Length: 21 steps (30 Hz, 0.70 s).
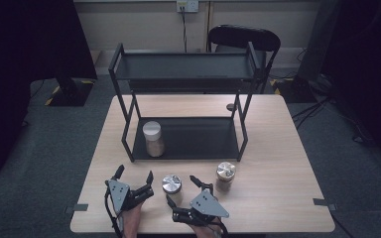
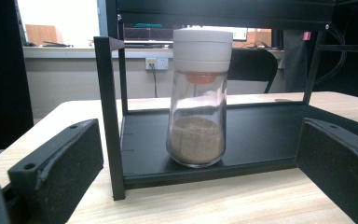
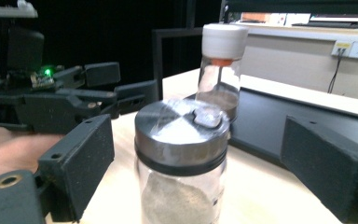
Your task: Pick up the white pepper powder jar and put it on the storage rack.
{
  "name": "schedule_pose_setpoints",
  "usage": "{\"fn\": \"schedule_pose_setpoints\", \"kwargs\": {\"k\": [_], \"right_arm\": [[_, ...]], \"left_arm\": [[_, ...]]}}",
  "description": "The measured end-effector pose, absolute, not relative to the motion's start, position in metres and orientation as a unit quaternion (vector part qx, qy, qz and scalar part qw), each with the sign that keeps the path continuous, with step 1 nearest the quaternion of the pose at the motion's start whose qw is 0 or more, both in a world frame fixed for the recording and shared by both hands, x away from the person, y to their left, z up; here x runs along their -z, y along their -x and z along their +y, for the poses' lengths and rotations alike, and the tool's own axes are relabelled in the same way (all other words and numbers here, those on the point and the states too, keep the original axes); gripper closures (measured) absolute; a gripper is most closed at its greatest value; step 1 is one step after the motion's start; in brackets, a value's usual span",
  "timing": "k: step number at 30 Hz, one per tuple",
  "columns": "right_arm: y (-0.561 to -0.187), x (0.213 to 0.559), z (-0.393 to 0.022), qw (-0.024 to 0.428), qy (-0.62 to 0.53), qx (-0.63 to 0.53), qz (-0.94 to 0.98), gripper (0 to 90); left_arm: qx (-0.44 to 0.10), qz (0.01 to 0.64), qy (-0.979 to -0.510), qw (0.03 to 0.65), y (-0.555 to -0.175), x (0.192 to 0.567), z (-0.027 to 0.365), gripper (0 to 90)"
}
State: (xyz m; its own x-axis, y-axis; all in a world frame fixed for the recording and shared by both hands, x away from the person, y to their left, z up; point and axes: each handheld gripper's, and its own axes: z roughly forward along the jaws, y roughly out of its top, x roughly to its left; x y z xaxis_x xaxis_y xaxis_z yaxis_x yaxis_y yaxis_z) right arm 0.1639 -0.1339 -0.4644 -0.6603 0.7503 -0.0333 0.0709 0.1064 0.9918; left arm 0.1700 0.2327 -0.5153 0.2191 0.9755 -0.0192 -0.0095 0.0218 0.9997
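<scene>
Silver-lidded jar (image 3: pixel 182 158) upright on the bench (image 1: pixel 278 163), between the jaws of the right gripper (image 3: pixel 193 158), a gap showing on either side, pads not pressing. Glass body, tan powder in the lower part, flat metal lid with a small flap on top. Right gripper jaws moderately wide, holding nothing.

Beyond that jar, farther from the right gripper: white-capped jar (image 2: pixel 198 98) upright on the lower shelf of the black rack (image 1: pixel 188 139), near its left front post. Clear glass, brownish powder filling roughly the bottom third, an orange ring under the cap. Straight ahead of the left gripper (image 2: pixel 200 163), past the rack's front edge, well outside its jaws.

Gold-lidded jar (image 1: pixel 225 176) upright on the bench, just to the right of the right gripper's tips, apart from them; contents hard to make out.

Left gripper jaws spread wide, empty, pointing level at the rack, low over the bench near its front edge. Right gripper (image 1: pixel 183 191) angled forward and leftward toward the silver-lidded jar (image 1: pixel 171 184), grey plate up, hand beneath it at the bench's near edge. Left gripper (image 1: pixel 134 178) just left of that jar, not touching it.
</scene>
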Motion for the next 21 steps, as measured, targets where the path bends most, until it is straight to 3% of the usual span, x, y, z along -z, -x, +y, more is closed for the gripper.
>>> {"fn": "schedule_pose_setpoints", "kwargs": {"k": [21], "right_arm": [[-0.178,0.473,-0.121,0.264,-0.296,-0.571,0.718,17.5]], "left_arm": [[-0.439,0.445,-0.543,0.560,-0.170,0.515,0.232,0.1]]}}
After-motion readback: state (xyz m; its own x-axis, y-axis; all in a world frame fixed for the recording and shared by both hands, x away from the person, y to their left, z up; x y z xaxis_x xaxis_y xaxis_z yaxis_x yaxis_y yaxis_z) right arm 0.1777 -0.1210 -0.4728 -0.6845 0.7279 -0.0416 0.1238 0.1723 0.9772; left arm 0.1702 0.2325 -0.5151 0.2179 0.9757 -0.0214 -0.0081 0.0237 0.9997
